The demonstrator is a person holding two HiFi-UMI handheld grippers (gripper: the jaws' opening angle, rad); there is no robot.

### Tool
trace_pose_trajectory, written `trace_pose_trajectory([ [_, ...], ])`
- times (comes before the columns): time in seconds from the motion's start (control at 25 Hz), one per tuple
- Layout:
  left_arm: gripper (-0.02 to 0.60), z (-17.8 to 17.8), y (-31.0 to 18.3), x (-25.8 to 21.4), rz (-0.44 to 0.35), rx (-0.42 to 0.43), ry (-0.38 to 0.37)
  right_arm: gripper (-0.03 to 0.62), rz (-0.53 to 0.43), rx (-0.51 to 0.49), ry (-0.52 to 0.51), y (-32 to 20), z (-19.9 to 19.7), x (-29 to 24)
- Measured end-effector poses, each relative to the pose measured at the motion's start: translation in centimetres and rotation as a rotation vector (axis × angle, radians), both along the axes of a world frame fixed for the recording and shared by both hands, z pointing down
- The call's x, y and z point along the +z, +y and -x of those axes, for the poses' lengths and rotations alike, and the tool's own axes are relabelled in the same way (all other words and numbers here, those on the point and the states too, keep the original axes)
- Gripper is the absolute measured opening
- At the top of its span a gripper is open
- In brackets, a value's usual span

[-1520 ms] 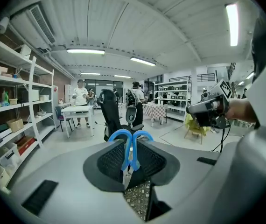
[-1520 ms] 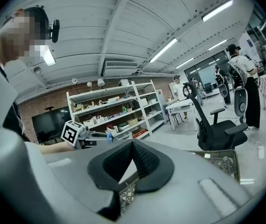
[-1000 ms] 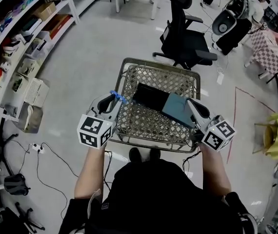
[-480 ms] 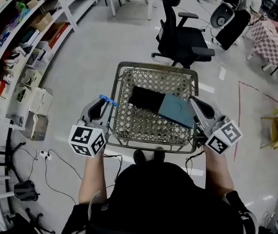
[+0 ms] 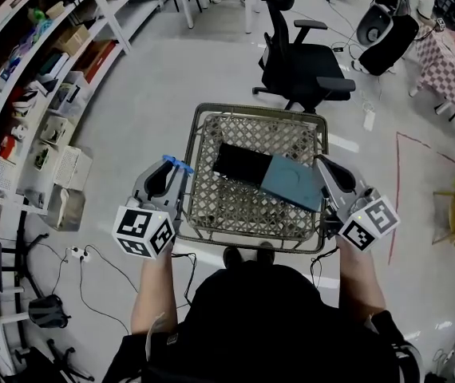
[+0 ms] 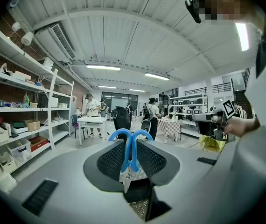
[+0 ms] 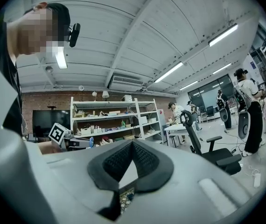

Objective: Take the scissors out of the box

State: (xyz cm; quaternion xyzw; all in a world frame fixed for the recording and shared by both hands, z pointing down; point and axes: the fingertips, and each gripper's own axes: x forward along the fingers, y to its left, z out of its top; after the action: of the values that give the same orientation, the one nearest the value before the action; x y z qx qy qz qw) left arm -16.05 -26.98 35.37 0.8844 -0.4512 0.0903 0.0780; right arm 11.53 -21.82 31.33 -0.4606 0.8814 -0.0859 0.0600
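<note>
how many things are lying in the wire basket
2. A flat black box lies in the far left part of the wire basket. A flat teal one lies right beside it, toward the right rim. Anything underneath them would be hidden.

The scissors have glossy blue plastic handles and bare metal blades. The left gripper has a matt grey plastic shell and black pads with a dimpled, rubbery look (the right gripper looks alike). The basket is an open woven lattice on a dull metal frame. The box lid looks like matt teal card.
</note>
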Motion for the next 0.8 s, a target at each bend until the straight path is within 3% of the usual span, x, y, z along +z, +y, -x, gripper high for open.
trace_pose_trajectory([
  [0.8, 0.089, 0.2, -0.2, -0.1, -0.009, -0.009, 0.004, 0.009, -0.005, -0.035, 0.046, -0.2, 1.2, 0.2],
])
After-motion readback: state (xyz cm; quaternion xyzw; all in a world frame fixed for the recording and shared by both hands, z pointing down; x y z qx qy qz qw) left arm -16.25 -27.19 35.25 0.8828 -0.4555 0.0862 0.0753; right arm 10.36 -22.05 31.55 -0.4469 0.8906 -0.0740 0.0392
